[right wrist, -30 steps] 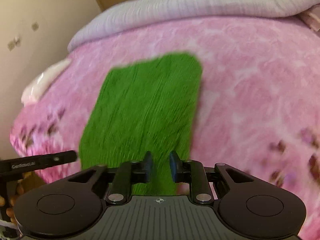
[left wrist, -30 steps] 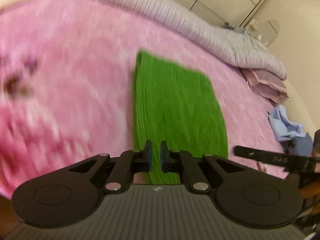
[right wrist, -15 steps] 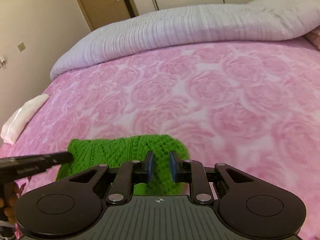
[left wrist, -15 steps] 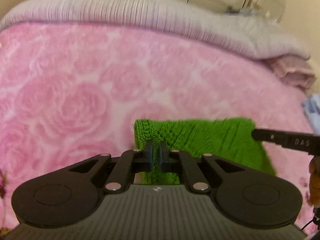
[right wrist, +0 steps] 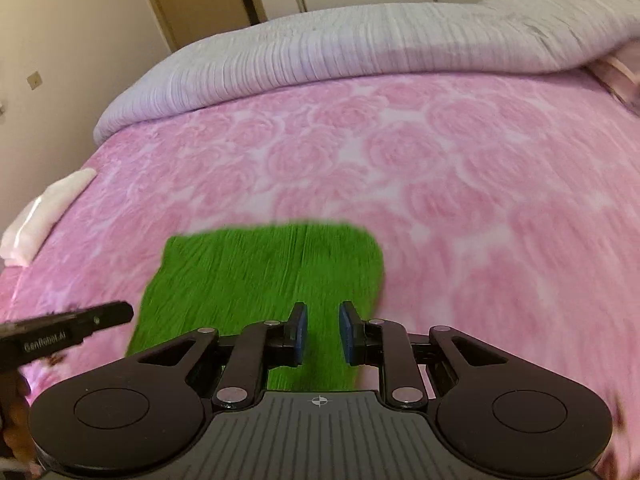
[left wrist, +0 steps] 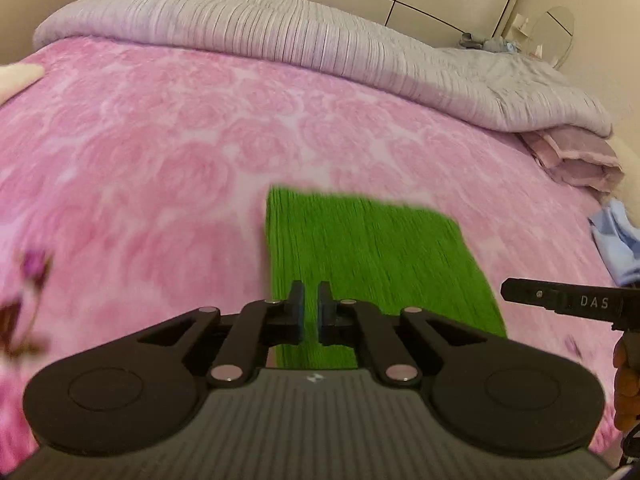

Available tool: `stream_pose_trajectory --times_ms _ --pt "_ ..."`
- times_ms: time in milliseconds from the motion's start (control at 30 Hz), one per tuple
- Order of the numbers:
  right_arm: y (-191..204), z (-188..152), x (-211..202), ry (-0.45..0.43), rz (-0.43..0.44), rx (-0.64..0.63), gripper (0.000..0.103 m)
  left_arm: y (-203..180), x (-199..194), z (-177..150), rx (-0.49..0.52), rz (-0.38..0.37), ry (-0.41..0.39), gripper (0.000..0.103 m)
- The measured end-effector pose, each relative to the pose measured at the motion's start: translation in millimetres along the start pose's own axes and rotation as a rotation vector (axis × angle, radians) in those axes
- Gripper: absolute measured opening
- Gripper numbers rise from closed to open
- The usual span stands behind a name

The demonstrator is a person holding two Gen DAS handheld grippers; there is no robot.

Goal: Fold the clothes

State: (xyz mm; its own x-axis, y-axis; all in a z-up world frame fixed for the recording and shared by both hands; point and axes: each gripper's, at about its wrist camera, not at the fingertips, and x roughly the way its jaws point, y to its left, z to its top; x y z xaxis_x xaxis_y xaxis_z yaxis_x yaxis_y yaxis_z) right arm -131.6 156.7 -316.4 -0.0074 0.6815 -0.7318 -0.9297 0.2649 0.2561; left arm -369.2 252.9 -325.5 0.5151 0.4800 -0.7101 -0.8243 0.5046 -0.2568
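Left gripper (left wrist: 310,306): the jaws stand a narrow gap apart, with green visible between the pads. Whether cloth is pinched there cannot be told. Right gripper (right wrist: 322,330): the jaws stand plainly apart, a wider gap, with nothing seen held; the green cloth shows through behind them.

Green knitted garment (left wrist: 372,256): it lies spread on the pink rose blanket (left wrist: 160,160) as a flat, roughly rectangular panel, near the near edge of the bed, its near hem running under both grippers. In the right wrist view the garment (right wrist: 260,276) has a rounded far right corner and a squarer far left one. The frame is blurred, so seams and layers cannot be read; whether this panel is already a fold or a single spread layer is not settled.

Handling, as judged: a ribbed knit, soft and limp, light, likely stretchy, with no stiffness to hold a shape when lifted. It should grip well and drag on the plush blanket rather than slide. Best hold is at the corners or along a hem, one gripper each side, biting all layers together to keep edges aligned.

Beyond: a grey ribbed quilt (left wrist: 280,40) lies rolled along the far edge of the bed, and blue cloth (left wrist: 616,240) at the right edge.
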Motion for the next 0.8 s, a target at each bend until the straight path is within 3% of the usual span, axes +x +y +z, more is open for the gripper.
stream_pose_trajectory --times_ms 167,300,467,567,633,700,800 --pt "17.9 -58.1 -35.0 0.02 0.001 -0.026 0.021 -10.4 -27.2 -50.2 -0.013 0.014 0.058 0.002" --pt "33.1 -90.9 -43.6 0.02 0.004 -0.053 0.021 -22.2 -26.1 -66.6 0.047 0.071 0.061 0.003" --pt "36.8 -100.8 -22.5 0.078 -0.028 -0.055 0.021 -34.6 -22.0 -72.4 0.08 0.138 0.069 0.003" --pt "37.8 -98.0 -37.3 0.063 -0.045 -0.047 0.023 -40.5 -38.3 -73.8 0.074 0.14 0.067 0.004" --pt "35.7 -100.4 -47.4 0.056 -0.05 -0.024 0.033 -45.6 -48.8 -76.5 0.074 0.144 0.069 0.009" --pt "33.5 -102.7 -55.8 0.051 -0.055 -0.007 0.052 -53.8 -59.5 -80.0 0.089 0.163 0.062 0.015" --pt "30.2 -106.1 -68.4 0.044 -0.064 0.02 0.059 -65.0 -73.5 -83.5 0.114 0.179 0.048 0.021"
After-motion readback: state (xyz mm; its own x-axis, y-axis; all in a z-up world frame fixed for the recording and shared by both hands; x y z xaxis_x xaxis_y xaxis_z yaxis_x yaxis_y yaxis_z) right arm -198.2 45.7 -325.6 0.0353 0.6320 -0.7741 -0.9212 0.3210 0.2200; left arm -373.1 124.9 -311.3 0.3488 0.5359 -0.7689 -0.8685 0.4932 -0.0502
